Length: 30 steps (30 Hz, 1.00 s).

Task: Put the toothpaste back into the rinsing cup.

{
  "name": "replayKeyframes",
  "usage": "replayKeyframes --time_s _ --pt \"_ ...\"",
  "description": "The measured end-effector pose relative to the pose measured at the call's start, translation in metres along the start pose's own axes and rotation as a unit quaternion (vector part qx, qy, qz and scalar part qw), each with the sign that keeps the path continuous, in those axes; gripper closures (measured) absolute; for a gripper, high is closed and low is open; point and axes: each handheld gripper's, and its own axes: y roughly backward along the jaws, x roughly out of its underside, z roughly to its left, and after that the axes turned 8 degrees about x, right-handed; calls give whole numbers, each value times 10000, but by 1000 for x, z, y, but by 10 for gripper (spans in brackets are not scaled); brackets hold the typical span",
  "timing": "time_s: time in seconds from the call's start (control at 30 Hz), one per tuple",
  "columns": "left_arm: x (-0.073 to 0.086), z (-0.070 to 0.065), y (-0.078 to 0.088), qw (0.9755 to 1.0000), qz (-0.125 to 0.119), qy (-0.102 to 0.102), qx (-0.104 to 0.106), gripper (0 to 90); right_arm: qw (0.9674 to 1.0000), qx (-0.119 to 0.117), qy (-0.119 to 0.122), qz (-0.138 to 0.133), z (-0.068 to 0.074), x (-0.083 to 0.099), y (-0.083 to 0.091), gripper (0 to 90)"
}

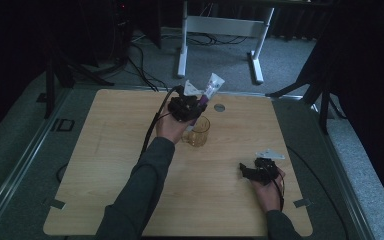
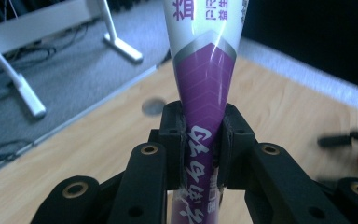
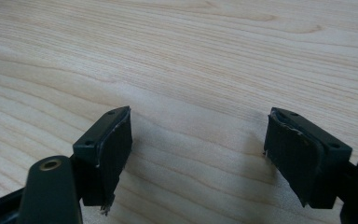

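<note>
A white and purple tube [image 1: 211, 88] stands nearly upright over a clear glass mug [image 1: 198, 131] near the middle of the wooden table [image 1: 110, 165]. My left gripper [image 1: 186, 107] is shut on the purple lower part of the tube [image 2: 204, 116], its pads [image 2: 176, 140] pressing both sides. Whether the tube's lower end is inside the mug I cannot tell. My right gripper [image 1: 247, 171] rests low at the table's right side, open, with bare wood between its pads [image 3: 116, 144].
A round grey cap [image 1: 219, 107] is set in the table top behind the mug. White desk legs [image 1: 182, 55] stand on the grey floor beyond the far edge. Cables trail from both grippers.
</note>
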Motion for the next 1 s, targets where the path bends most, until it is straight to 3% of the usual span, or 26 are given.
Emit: replayKeyframes --time_s 0.17,0.37,0.67,0.8,1.0 --pt "-1 -2 -17 9996 -254 -121 -71 746 10000 1 -1 0 0 0 0 231" --pt "6 -2 -35 9996 -234 -52 -146 746 10000 1 -1 -6 0 0 0 231" --pt "23 1 -62 9997 85 7 -234 744 10000 2 1 -2 0 0 0 231" --pt "36 0 -79 9988 422 47 -229 742 10000 -3 -3 5 0 0 0 231" --pt "51 6 -79 9984 470 244 -215 735 10000 -1 -4 4 0 0 0 231"
